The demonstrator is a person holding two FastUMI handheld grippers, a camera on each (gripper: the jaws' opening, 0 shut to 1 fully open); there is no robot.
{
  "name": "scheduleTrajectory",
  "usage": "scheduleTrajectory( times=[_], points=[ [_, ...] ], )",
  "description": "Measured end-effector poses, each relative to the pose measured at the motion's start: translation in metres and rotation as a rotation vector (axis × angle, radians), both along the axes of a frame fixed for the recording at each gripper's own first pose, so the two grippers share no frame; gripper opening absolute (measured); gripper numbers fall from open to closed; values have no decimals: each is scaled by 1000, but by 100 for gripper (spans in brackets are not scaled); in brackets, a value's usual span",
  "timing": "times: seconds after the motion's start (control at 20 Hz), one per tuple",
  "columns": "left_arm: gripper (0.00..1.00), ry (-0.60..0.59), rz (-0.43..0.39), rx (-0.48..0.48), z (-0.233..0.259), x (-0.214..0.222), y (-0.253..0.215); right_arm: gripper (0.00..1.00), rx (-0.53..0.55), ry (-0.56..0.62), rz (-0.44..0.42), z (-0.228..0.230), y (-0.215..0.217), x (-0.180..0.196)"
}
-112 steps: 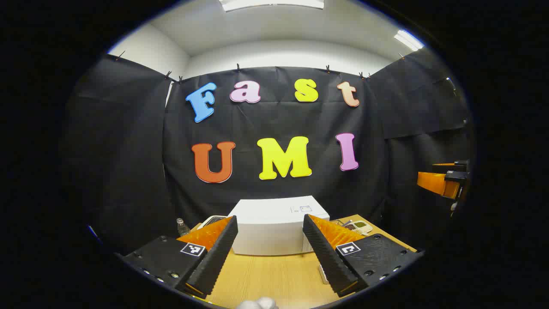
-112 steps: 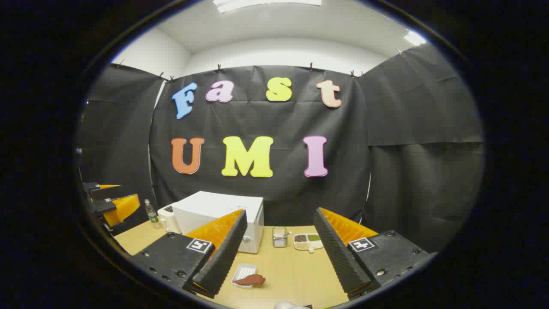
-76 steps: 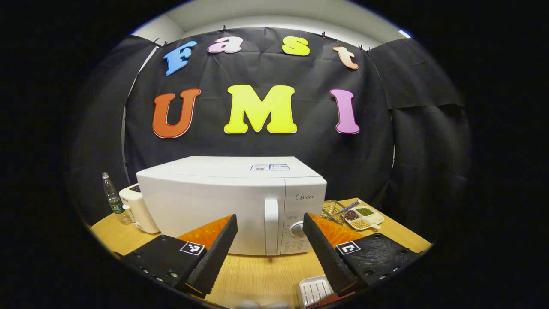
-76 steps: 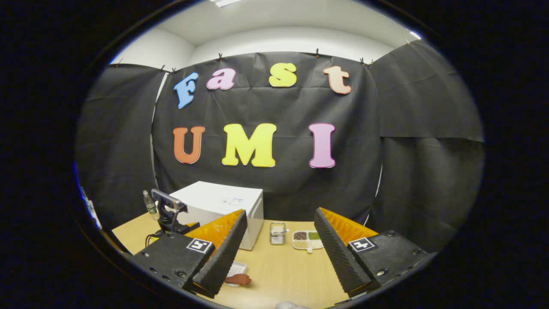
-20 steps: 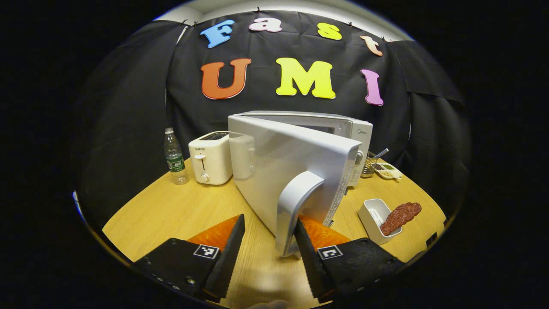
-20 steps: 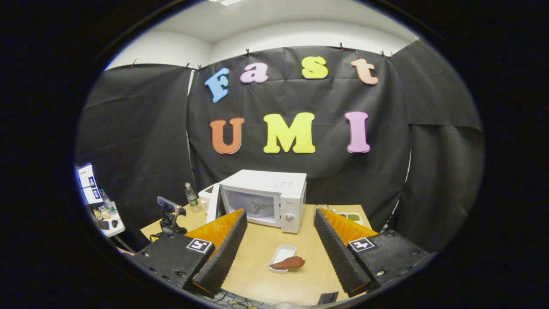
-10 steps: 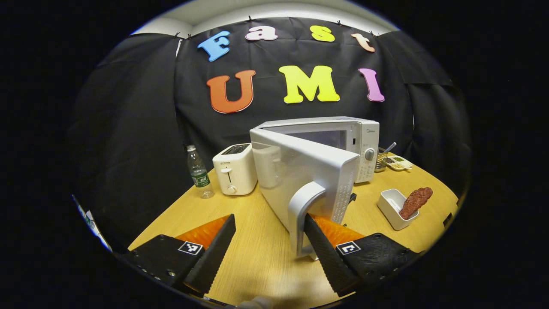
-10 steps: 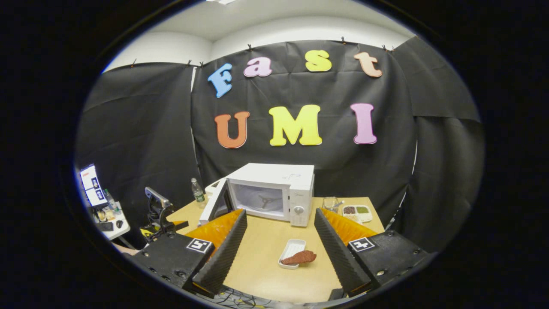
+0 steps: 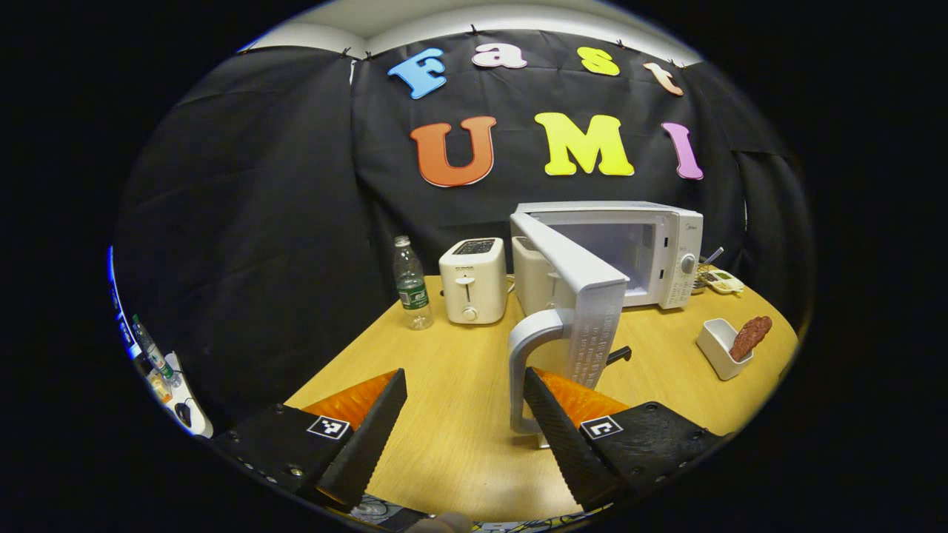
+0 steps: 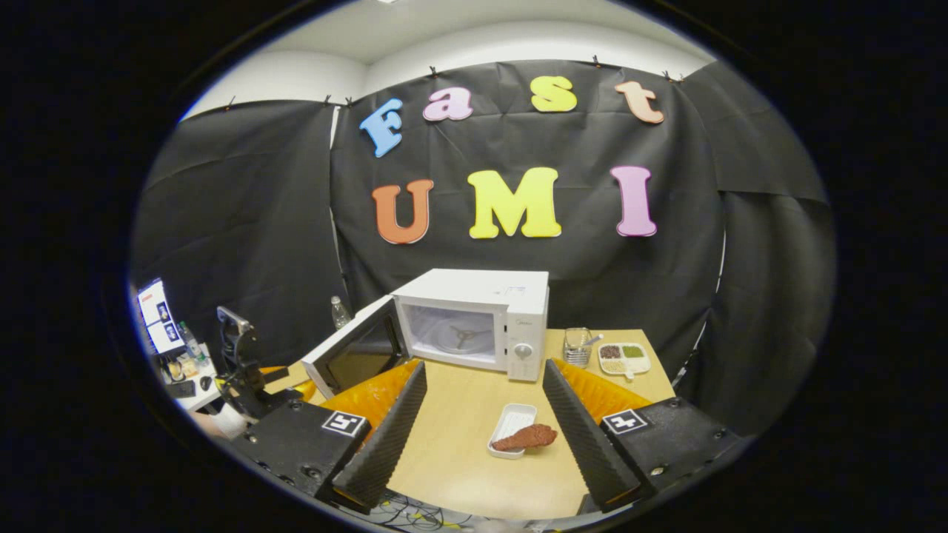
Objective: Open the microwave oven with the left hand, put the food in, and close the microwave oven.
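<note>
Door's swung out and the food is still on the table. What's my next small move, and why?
Probably bring the right gripper down over the brown piece of food lying on the shallow white tray. Its jaws are open and the food sits between them, just ahead. The white microwave oven has its door wide open, cavity exposed, so loading looks unobstructed.

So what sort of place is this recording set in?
Probably a staged kitchen booth, not a real home: black cloth walls surround a light wooden table with a white microwave oven and white toaster.

microwave door (image 9: 574,285) swung wide open
</note>
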State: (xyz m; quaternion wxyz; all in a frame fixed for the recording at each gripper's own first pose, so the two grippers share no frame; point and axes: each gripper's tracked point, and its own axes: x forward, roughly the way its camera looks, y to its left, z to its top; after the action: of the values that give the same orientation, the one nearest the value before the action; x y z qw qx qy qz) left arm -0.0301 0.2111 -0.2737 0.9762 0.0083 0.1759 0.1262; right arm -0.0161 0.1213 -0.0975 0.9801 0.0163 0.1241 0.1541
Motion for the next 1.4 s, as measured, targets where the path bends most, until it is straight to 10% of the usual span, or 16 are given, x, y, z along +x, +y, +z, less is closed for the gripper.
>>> scheduleTrajectory(
  times=[0.6, 1.4],
  points=[
    [97, -34, -23, -62, 20, -29, -44, 100, 50, 259, -53, -142, -53, 62],
    [97, -43, 59, -39, 80, 2, -126, 38, 341, 846, 187, -276, -45, 130]
  ],
)
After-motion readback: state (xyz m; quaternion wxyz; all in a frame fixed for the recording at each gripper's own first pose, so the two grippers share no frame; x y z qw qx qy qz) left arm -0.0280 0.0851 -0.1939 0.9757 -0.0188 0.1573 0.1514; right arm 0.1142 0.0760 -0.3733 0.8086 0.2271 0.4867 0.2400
